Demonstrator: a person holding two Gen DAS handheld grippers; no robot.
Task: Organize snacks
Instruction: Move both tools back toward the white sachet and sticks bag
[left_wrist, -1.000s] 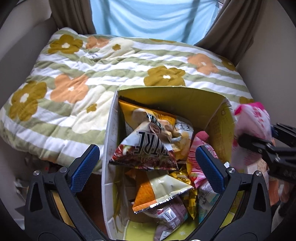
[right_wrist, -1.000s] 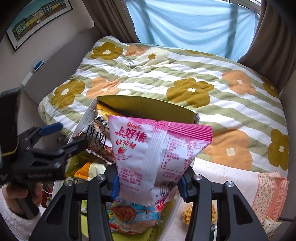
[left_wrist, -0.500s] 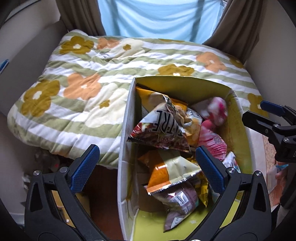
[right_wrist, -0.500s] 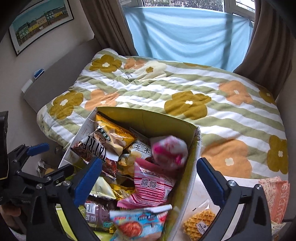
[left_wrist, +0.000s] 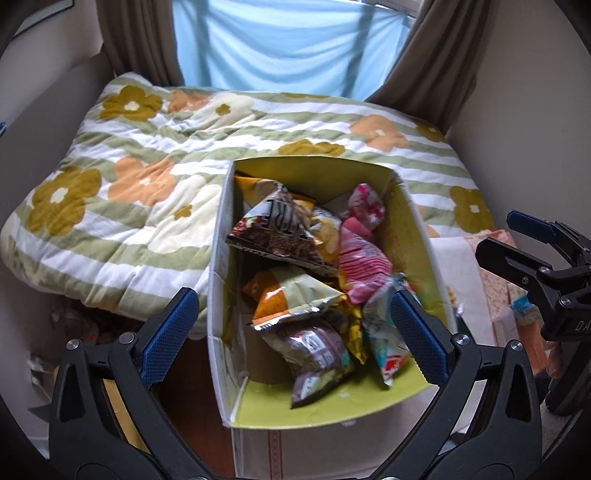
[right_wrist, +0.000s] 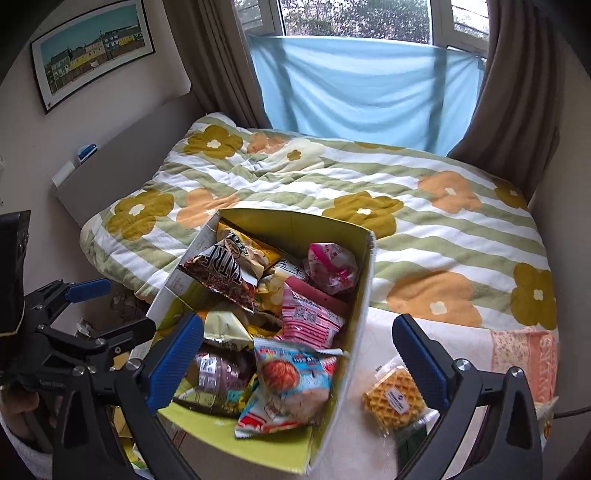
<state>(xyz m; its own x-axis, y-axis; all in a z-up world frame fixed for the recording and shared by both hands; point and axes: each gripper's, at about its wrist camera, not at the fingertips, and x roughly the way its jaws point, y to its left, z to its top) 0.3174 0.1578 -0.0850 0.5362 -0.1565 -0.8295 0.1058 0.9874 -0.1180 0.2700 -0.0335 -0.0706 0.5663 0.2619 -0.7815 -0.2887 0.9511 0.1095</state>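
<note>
1. Right gripper (right_wrist: 299, 354) gapes wide, nothing in it.
2. Left gripper (left_wrist: 291, 332) likewise wide and empty.
3. The pink snack bag (right_wrist: 332, 267) lies in the box (right_wrist: 360, 295), far corner, by the bed (right_wrist: 443, 229).

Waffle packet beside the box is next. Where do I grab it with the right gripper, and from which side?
Judging by how it lies, come from above with the open right gripper. The waffle packet lies flat on the cloth right of the box, so pinch its two side edges, or the clear wrapper seam at its near end, which looks easier to catch.
</note>
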